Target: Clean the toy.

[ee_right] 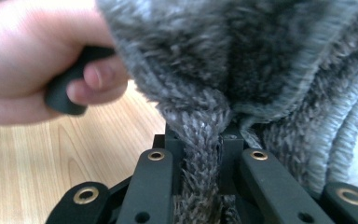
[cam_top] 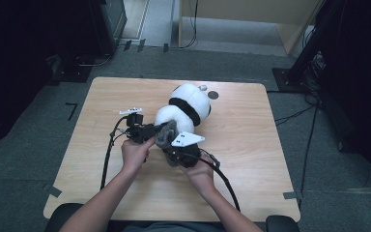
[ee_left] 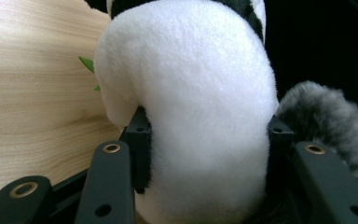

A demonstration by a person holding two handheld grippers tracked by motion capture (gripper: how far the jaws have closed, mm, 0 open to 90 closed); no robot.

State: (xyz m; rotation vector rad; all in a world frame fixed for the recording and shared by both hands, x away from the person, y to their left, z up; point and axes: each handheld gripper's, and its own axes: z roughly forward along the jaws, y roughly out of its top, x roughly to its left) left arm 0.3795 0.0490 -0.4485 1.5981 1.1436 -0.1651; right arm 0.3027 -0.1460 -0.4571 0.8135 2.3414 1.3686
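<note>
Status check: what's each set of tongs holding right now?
Left tongs clamped around the plush panda. Right tongs pinching a fold of the grey knit hat. Panda lying on the table; nothing in the way.

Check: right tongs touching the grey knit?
Touching. The right gripper view shows the right tongs pinched shut on a fold of the grey knit, fabric squeezed between both jaws.

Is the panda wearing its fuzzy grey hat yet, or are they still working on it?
Not yet. Both grips look done: the left gripper squeezes the panda at its white end, and the right gripper pinches the grey hat by its edge. The hat is bunched up against the panda. Probably still left: stretching it open and pulling it on.
</note>
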